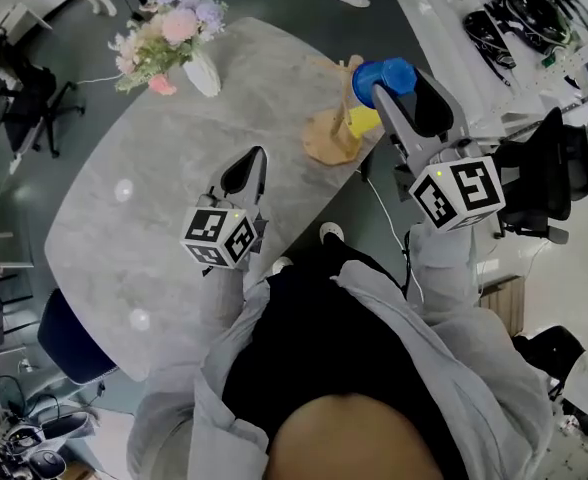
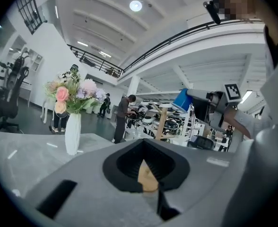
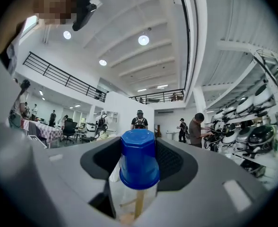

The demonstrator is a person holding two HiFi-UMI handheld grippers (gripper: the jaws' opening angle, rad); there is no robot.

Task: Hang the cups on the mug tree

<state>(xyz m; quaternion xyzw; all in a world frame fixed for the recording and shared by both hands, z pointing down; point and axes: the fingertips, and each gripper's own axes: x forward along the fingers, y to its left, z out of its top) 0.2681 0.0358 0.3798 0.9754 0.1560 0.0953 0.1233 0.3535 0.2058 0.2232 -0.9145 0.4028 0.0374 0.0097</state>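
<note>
My right gripper [image 1: 399, 86] is shut on a blue cup [image 1: 384, 76], held above the wooden mug tree [image 1: 329, 136] at the table's far right edge. A yellow cup [image 1: 364, 120] sits at the tree, just under the blue one. In the right gripper view the blue cup [image 3: 139, 157] fills the space between the jaws, with the tree's post [image 3: 139, 203] below it. My left gripper [image 1: 246, 173] hovers over the table's middle, jaws together and empty. The left gripper view looks toward the mug tree [image 2: 161, 122] and the blue cup [image 2: 182, 100].
A white vase of pink and purple flowers [image 1: 179, 43] stands at the far left of the grey marble table [image 1: 134, 218]. A black office chair [image 1: 554, 178] is to the right of the table. Shelves with equipment and several people stand in the hall behind.
</note>
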